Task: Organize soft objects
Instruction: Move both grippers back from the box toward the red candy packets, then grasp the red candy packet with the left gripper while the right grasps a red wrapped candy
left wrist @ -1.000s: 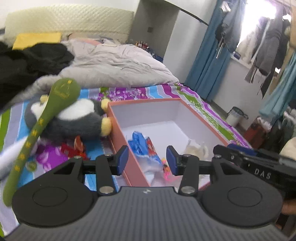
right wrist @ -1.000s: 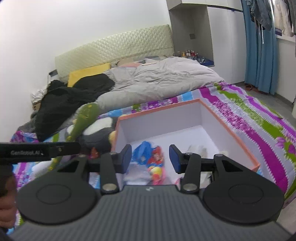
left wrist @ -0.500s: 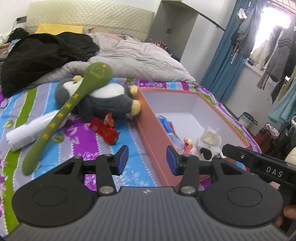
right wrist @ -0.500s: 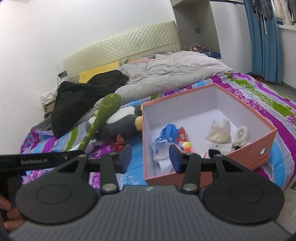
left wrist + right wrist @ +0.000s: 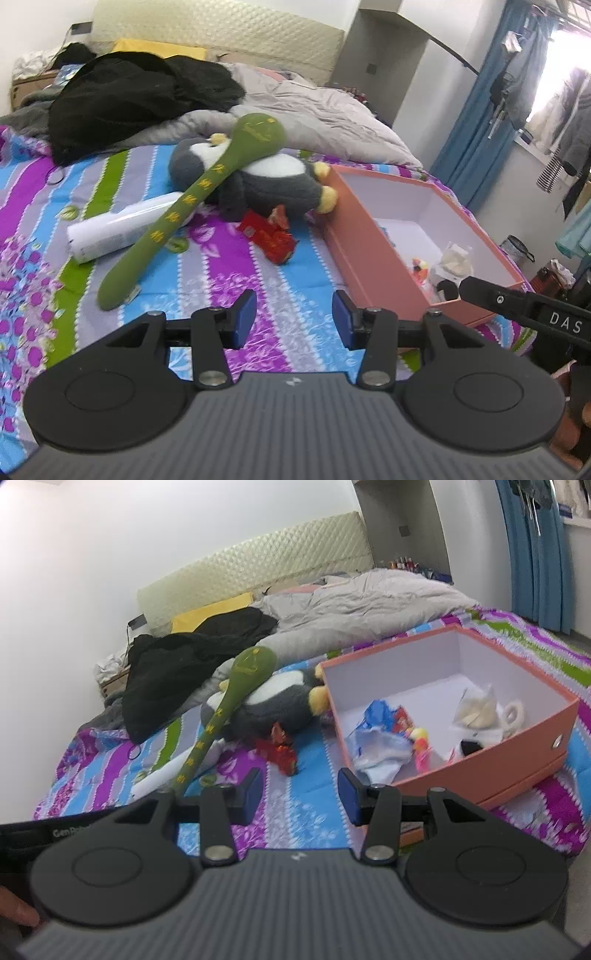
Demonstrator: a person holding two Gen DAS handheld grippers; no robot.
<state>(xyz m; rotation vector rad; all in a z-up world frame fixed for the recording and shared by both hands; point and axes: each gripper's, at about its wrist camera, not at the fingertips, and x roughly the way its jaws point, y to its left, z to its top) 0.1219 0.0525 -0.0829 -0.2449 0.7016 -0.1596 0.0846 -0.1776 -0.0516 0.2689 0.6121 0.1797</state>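
Hovering empty over the bedsheet (image 5: 280, 266), the left gripper (image 5: 294, 318) and right gripper (image 5: 300, 795) both stand released, nothing between their jaws. Ahead lies a red toy (image 5: 269, 236), then the green plush spoon (image 5: 207, 195) draped over the penguin plush (image 5: 273, 177) beside the orange box (image 5: 373, 254); grabbing the penguin could drag the spoon off.

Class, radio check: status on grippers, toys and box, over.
Left gripper and right gripper open, empty. Penguin plush outside orange box. Green plush spoon lies across it.
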